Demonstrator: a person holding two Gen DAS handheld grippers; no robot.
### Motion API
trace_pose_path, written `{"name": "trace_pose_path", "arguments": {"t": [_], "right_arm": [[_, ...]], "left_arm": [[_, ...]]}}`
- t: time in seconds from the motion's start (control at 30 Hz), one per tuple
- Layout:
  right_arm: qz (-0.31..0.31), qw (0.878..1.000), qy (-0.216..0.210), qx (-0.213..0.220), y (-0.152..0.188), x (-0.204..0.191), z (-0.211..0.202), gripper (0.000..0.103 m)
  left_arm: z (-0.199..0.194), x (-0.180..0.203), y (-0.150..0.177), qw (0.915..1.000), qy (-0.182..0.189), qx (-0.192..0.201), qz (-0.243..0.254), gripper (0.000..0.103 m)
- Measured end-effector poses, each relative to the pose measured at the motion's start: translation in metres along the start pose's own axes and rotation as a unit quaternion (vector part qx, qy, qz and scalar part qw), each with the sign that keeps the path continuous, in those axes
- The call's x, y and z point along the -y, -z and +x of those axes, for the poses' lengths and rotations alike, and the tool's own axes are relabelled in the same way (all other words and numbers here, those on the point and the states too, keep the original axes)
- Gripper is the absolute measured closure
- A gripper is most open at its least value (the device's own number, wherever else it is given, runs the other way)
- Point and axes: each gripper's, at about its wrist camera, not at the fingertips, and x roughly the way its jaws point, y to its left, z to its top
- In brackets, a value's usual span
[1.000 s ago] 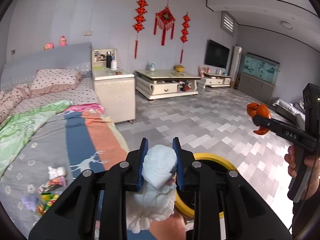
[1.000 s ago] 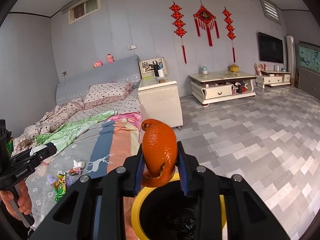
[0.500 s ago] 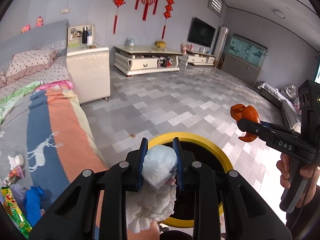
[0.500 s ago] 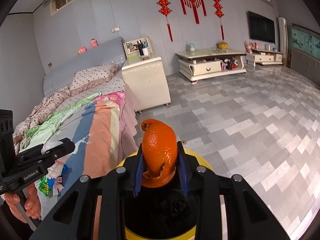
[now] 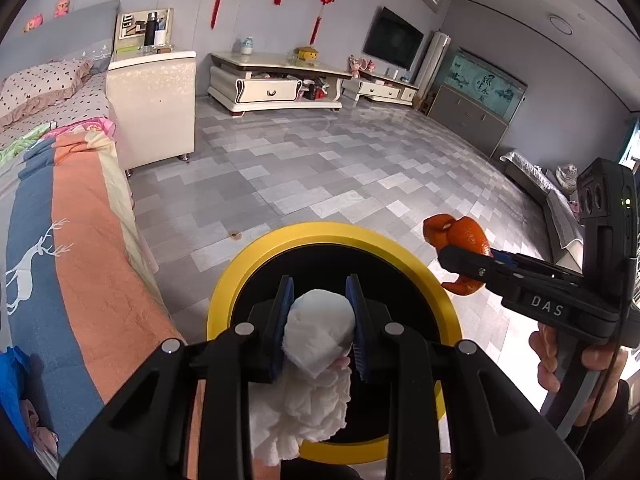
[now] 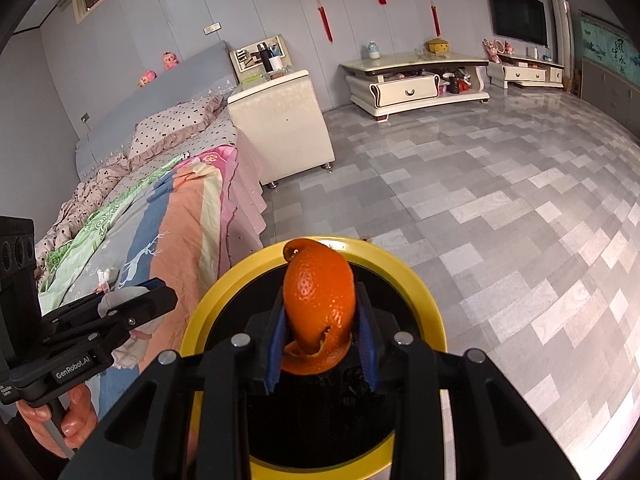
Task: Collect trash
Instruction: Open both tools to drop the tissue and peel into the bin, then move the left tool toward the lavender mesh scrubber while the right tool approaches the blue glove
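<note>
My left gripper (image 5: 320, 316) is shut on a crumpled white tissue (image 5: 318, 334) and holds it over the mouth of a black trash bin with a yellow rim (image 5: 280, 244). My right gripper (image 6: 320, 324) is shut on a piece of orange peel (image 6: 320, 304) above the same bin (image 6: 412, 276). In the left wrist view the right gripper (image 5: 460, 256) with the peel (image 5: 464, 232) hangs at the bin's right rim. In the right wrist view the left gripper (image 6: 132, 296) with the tissue (image 6: 124, 296) is at the left, beside the bin.
The bed with a striped blanket (image 5: 72, 240) lies left of the bin; small wrappers (image 6: 106, 278) lie on it. A white nightstand (image 5: 152, 96) stands beyond, a TV cabinet (image 5: 276, 84) at the far wall. Grey tiled floor (image 6: 500, 208) spreads right.
Both grippers have moved from the bed side and tilted down over the bin. The tissue and the peel stay gripped.
</note>
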Motion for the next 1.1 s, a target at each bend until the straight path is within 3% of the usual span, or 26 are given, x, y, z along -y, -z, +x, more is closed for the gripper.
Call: {"name": "trace_pose_path", "arguments": {"t": [0.03, 0.1, 0.23, 0.4, 0.73, 1.1], "right_arm": [[0.001, 1.0, 0.003, 0.002, -0.001, 0.0, -0.001, 0.071], [0.001, 1.0, 0.012, 0.005, 0.0, 0.0, -0.004, 0.068], [0.003, 1.0, 0.019, 0.013, 0.0, 0.001, -0.009, 0.056], [-0.003, 0.999, 0.033, 0.019, 0.002, -0.004, -0.014, 0.048], [-0.025, 1.0, 0.004, 0.015, 0.005, -0.039, -0.018, 0.046], [-0.092, 0.994, -0.05, 0.021, 0.002, -0.129, -0.028, 0.046]], "left_arm": [[-0.001, -0.001, -0.001, 1.0, 0.002, 0.002, 0.0, 0.073], [-0.009, -0.002, 0.001, 0.9999, 0.003, 0.009, -0.005, 0.057], [-0.024, -0.007, 0.001, 0.9997, -0.005, 0.021, -0.01, 0.046], [-0.041, -0.021, 0.004, 0.9988, -0.03, 0.034, -0.019, 0.032], [-0.105, -0.076, 0.018, 0.9917, -0.108, 0.061, -0.034, 0.023], [-0.193, -0.157, 0.046, 0.9749, -0.189, 0.091, -0.075, 0.022]]}}
